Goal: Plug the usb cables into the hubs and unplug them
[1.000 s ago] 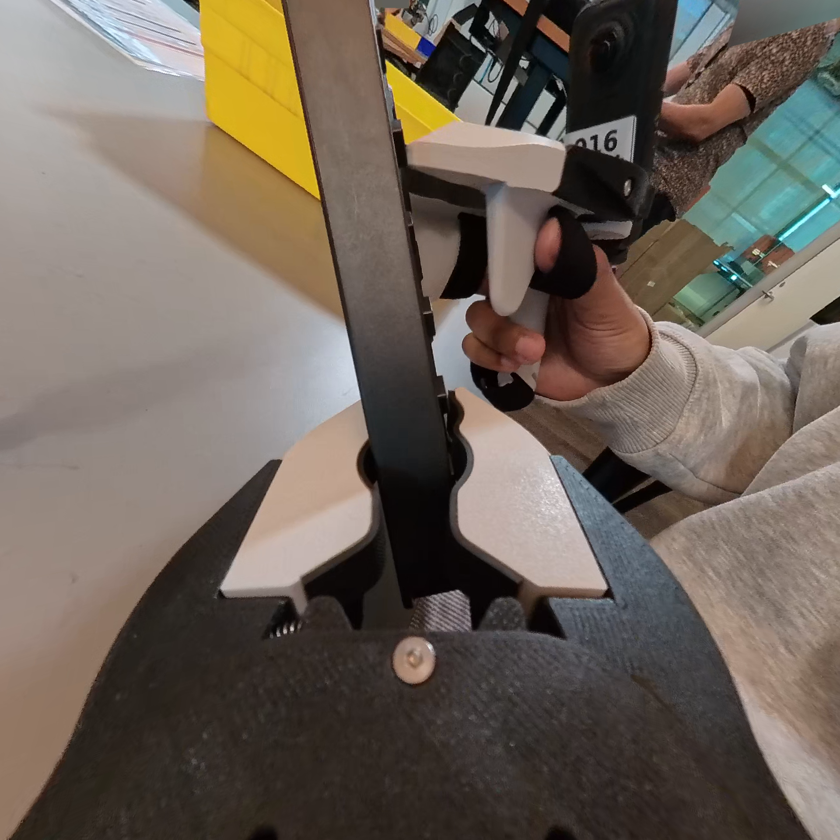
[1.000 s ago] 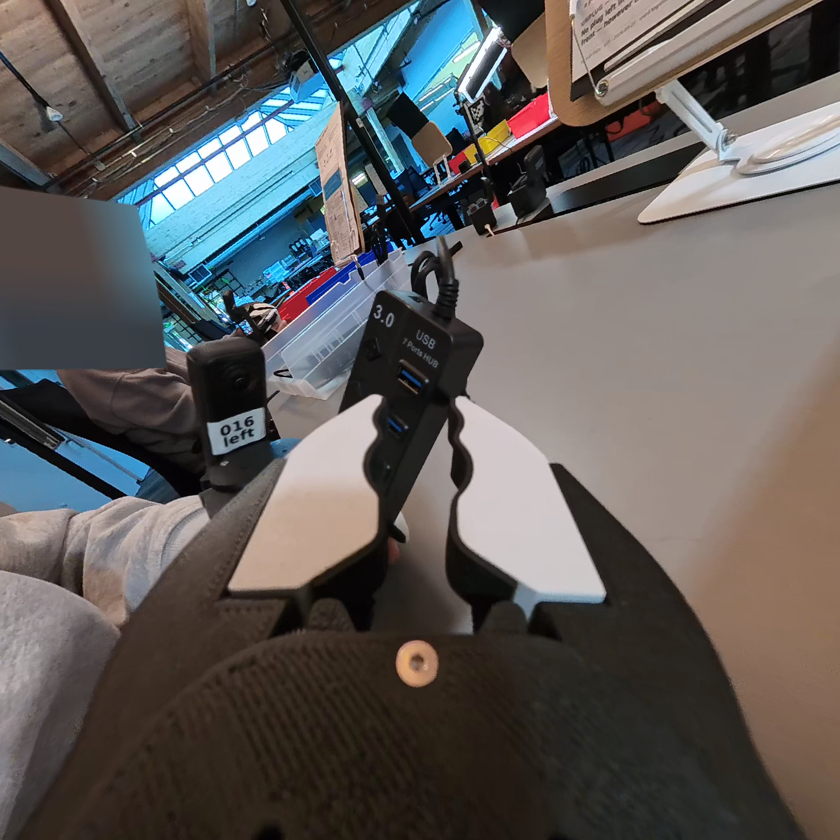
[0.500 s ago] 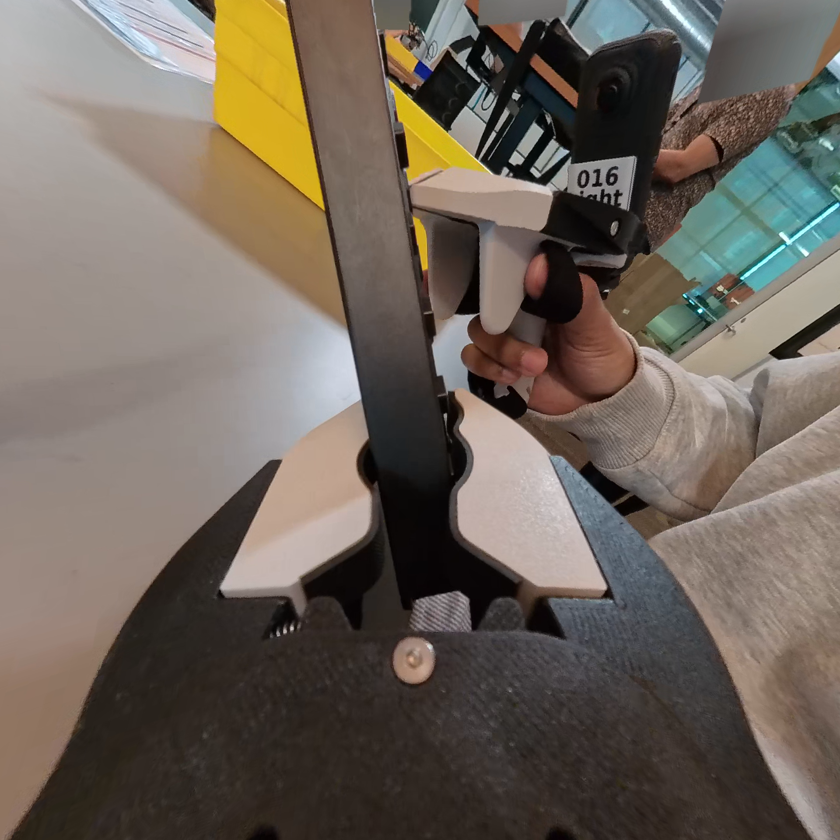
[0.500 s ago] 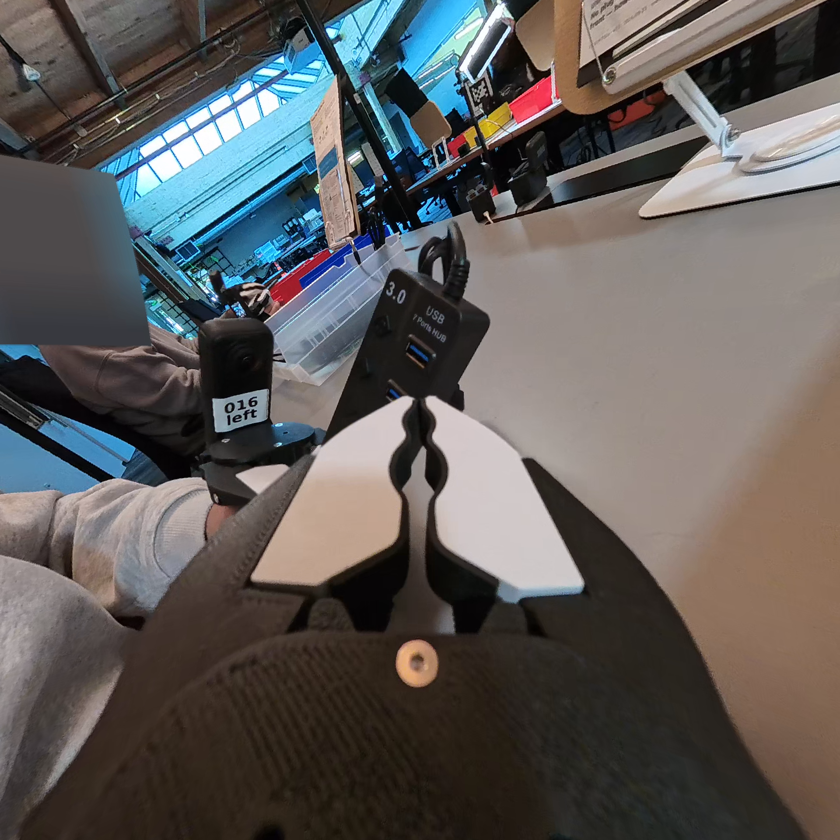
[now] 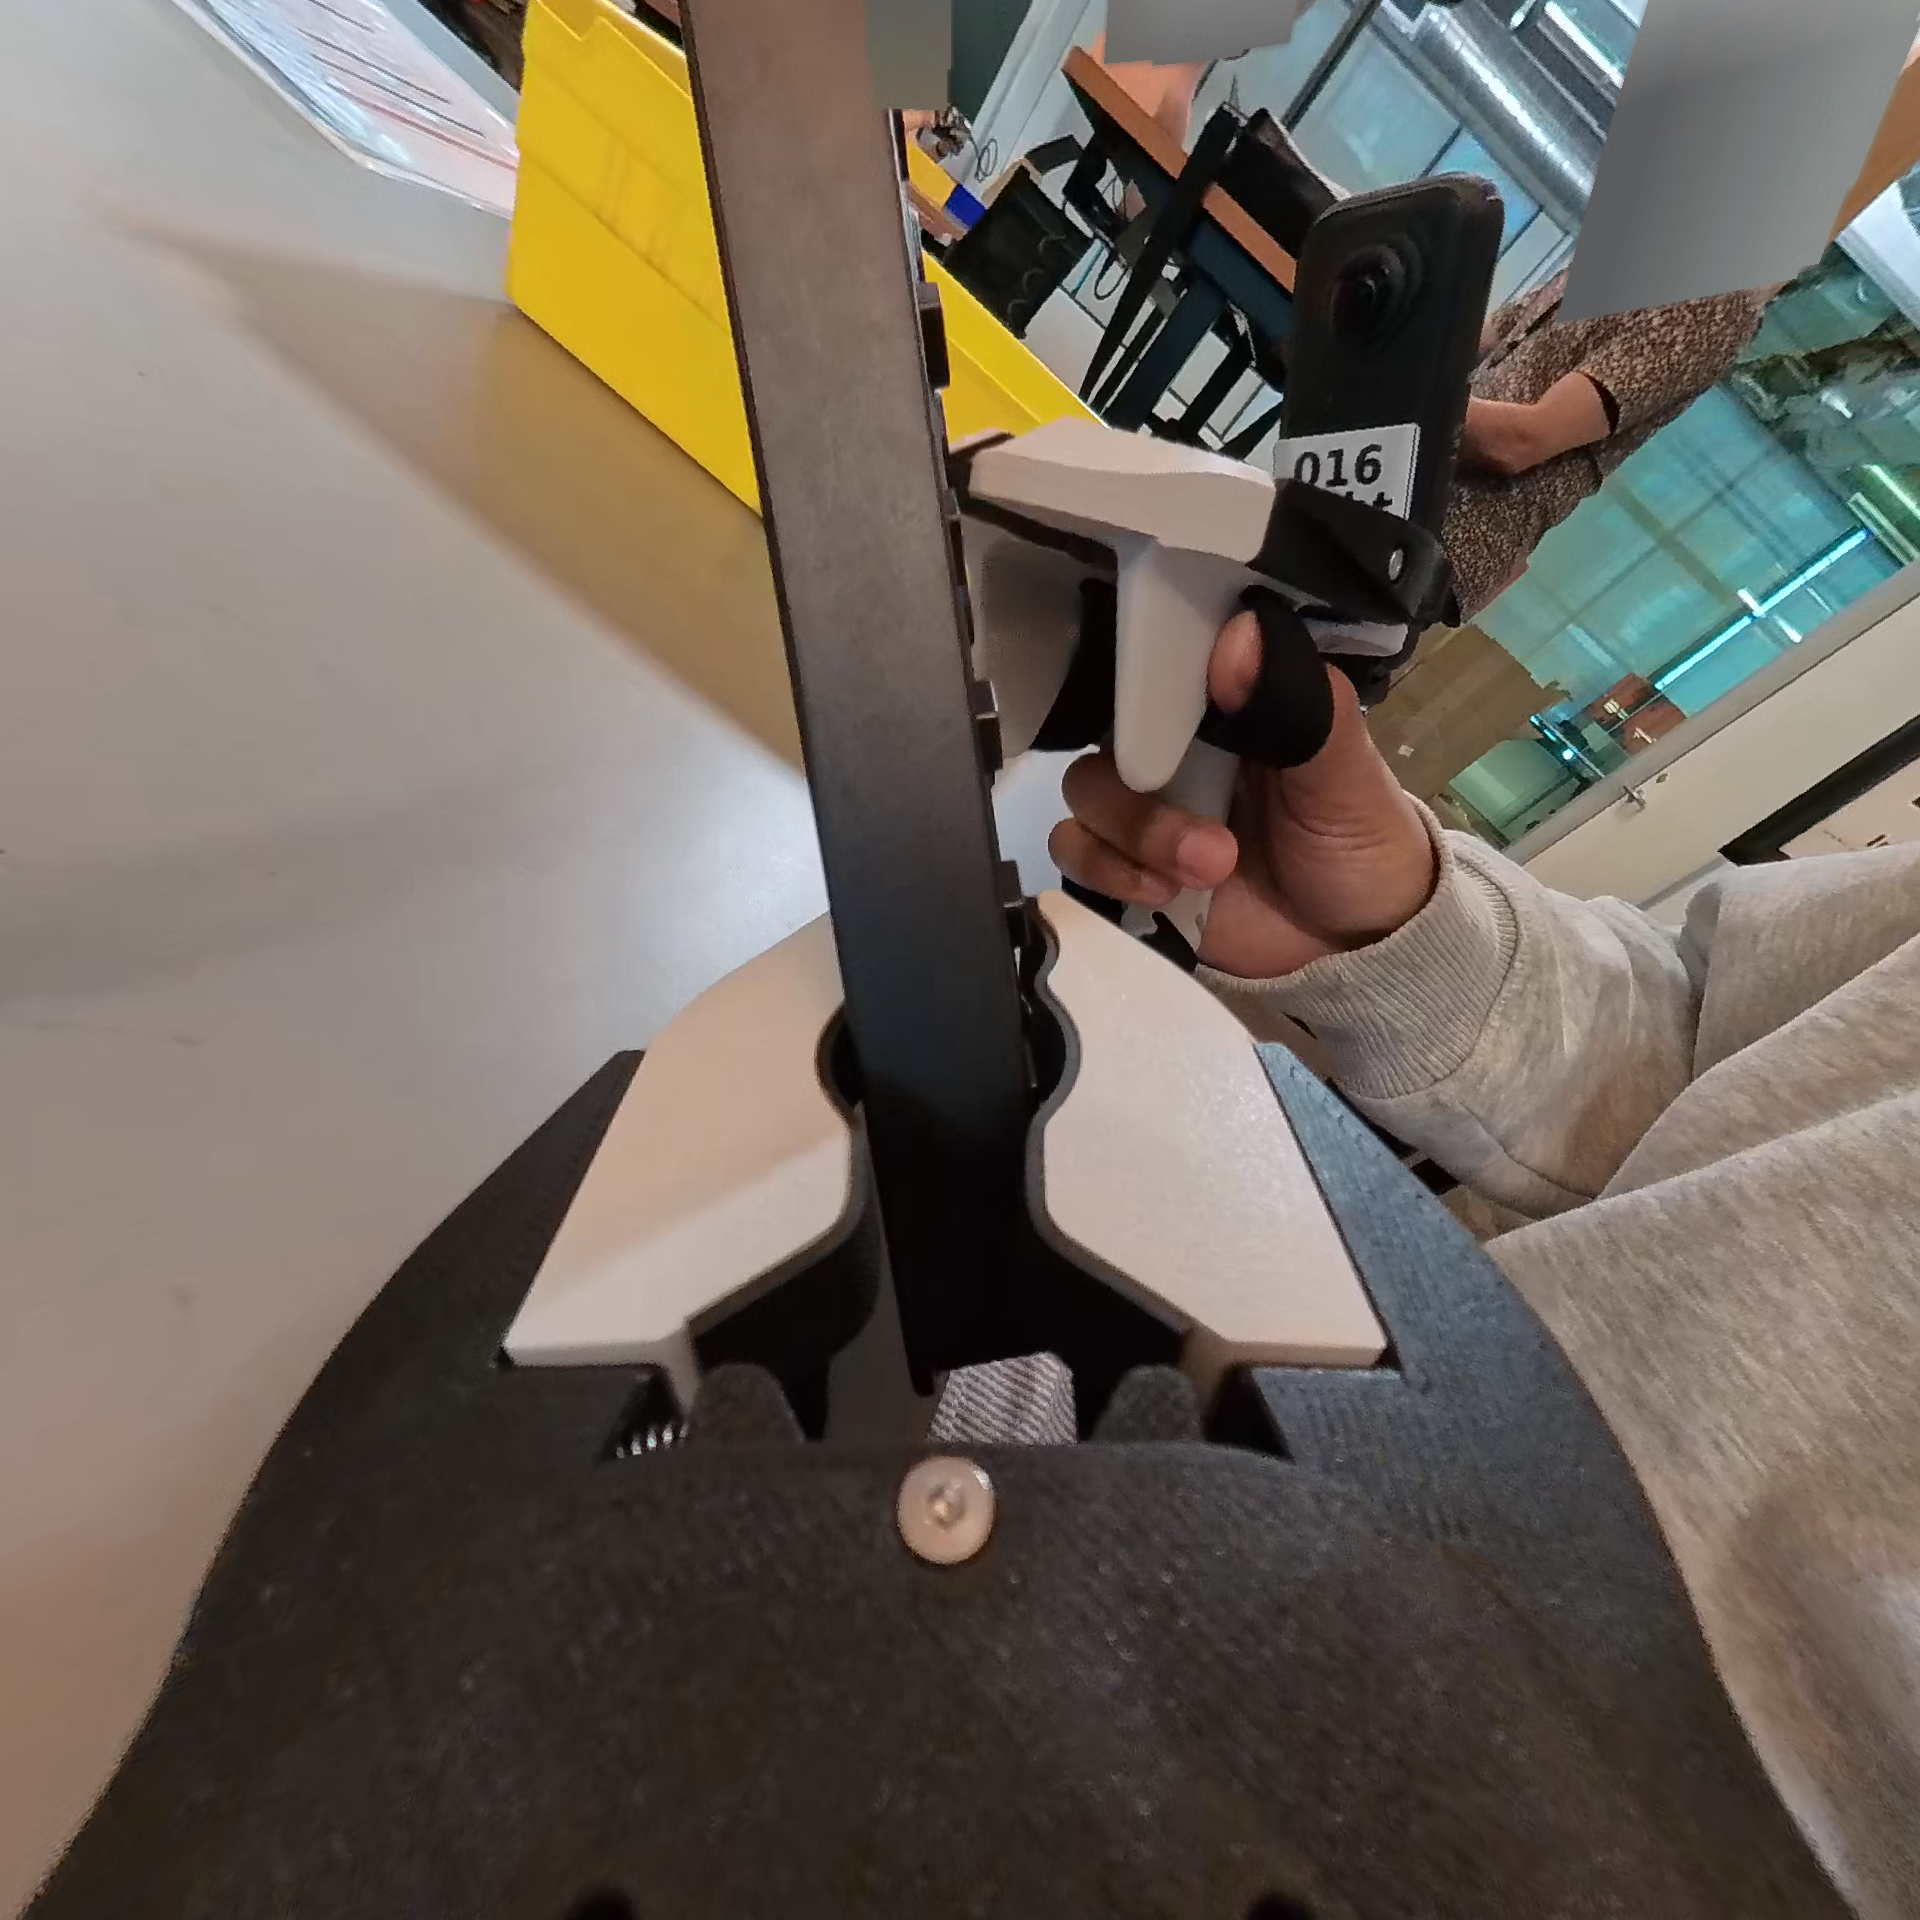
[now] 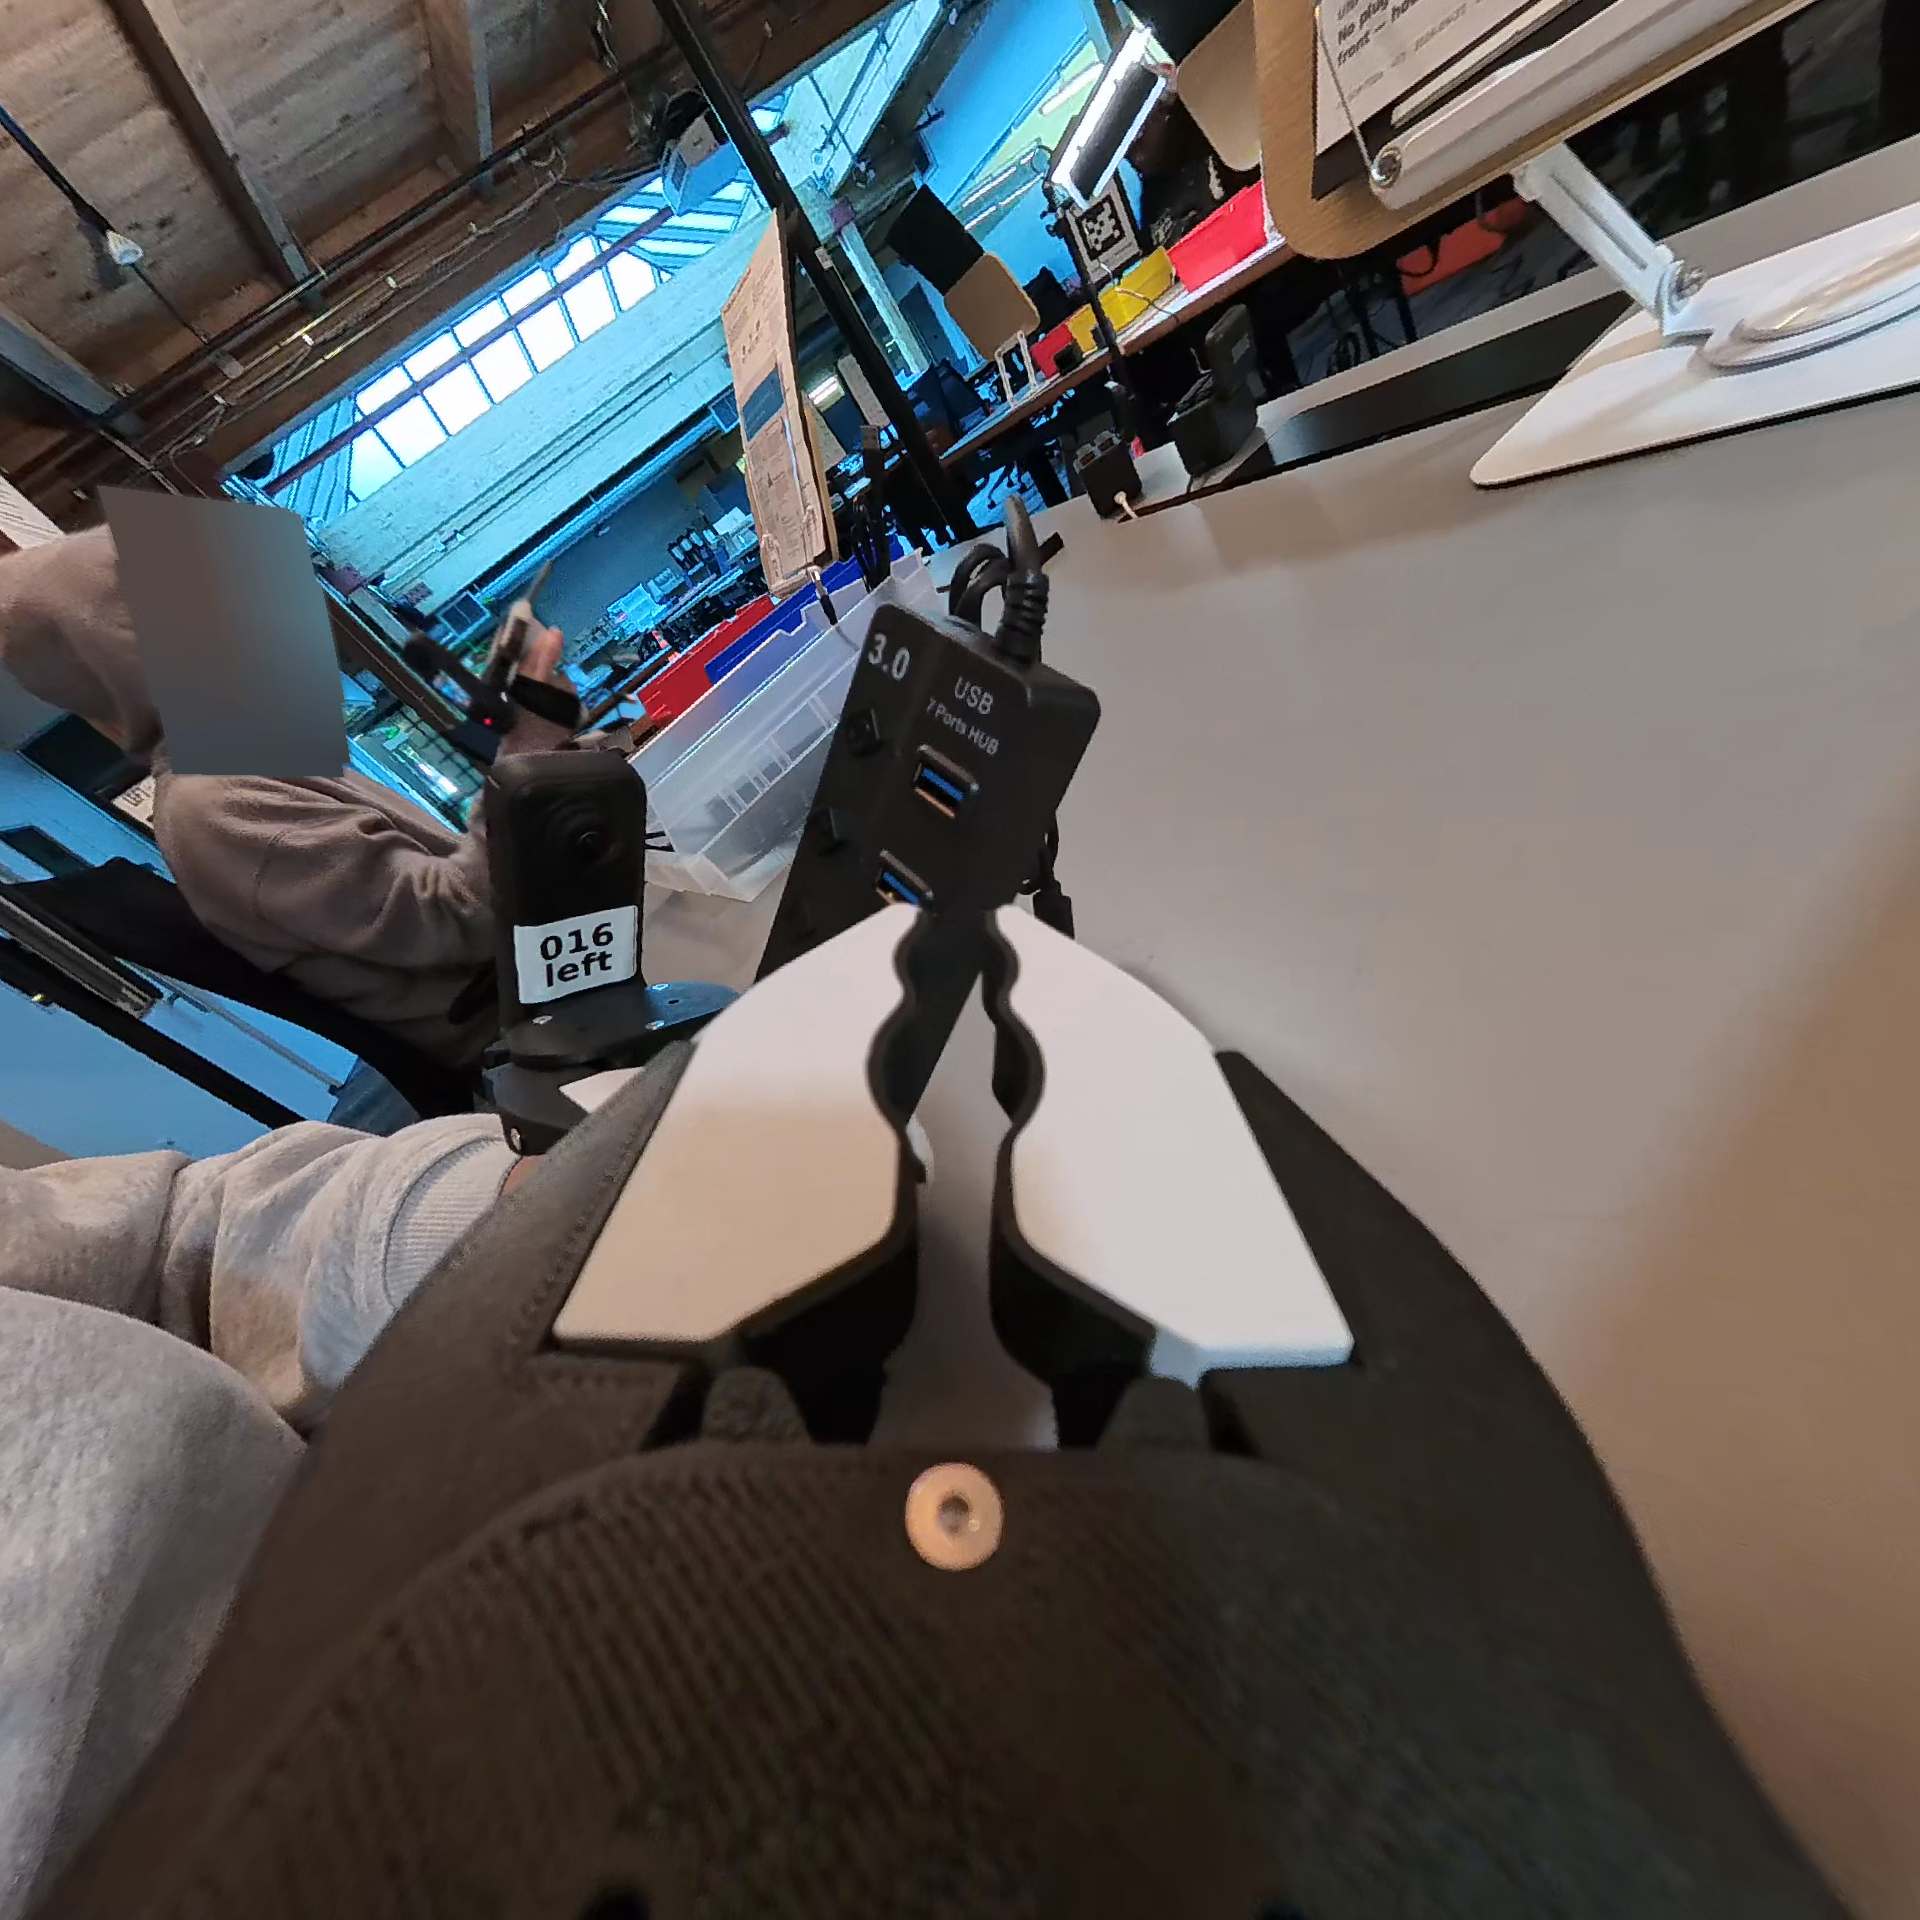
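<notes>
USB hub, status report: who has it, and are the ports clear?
Left gripper clamped on USB hub, held upright. Right gripper nearly shut, nothing visibly held. Two visible ports empty.

— Inspector: where is the hub [image 5: 862,623] sitting in the left wrist view?

— Standing between the left gripper's [image 5: 940,997] fingers, running toward 12 o'clock. The right gripper [image 5: 1039,582] is lying at 1 o'clock, just beside the hub's port side. A bin [image 5: 623,239] is resting on the table [image 5: 260,675] at 11 o'clock, behind the hub.

— And the right wrist view?

— The hub [image 6: 966,758] is rising at 12 o'clock, beyond the right gripper [image 6: 951,935]; trays [image 6: 748,748] are lying at 11 o'clock, behind it.
</notes>
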Motion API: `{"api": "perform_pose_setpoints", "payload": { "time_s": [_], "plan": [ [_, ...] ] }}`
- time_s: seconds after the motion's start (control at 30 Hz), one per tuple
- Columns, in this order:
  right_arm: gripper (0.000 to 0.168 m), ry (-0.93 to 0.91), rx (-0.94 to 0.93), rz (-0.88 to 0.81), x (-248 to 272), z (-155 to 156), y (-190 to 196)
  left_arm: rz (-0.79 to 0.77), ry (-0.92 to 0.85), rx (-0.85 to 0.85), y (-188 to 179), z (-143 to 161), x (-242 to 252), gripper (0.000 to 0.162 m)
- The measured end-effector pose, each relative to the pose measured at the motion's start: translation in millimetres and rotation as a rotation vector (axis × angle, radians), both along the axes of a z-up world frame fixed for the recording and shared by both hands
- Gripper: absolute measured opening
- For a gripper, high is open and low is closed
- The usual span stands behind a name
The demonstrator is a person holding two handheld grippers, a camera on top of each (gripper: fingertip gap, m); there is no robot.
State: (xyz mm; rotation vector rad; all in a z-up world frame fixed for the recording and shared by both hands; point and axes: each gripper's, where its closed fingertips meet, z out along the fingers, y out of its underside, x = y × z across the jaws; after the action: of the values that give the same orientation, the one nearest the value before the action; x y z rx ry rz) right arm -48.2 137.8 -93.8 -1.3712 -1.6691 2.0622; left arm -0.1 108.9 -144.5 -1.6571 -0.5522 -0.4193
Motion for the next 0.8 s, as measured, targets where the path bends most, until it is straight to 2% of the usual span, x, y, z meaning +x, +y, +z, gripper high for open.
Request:
{"api": "perform_pose_setpoints", "payload": {
  "time_s": [0.5, 0.57, 0.67, 0.8],
  "plan": [
    [0.044, 0.011, 0.067, 0.093, 7, -7, -29, 0.051, 0.023, -0.013, -1, -1, -5, 0.027],
    [0.048, 0.004, 0.077, 0.105, 8, -9, -35, 0.115, 0.059, -0.039, -1, -3, -11, 0.027],
    [0.063, 0.008, 0.109, 0.092, 8, -13, -44, 0.198, 0.133, -0.116, -1, -10, -16, 0.027],
    [0.062, 0.003, 0.142, 0.061, 6, -15, -46, 0.278, 0.273, -0.212, 0, -16, -18, 0.030]
  ]
}}
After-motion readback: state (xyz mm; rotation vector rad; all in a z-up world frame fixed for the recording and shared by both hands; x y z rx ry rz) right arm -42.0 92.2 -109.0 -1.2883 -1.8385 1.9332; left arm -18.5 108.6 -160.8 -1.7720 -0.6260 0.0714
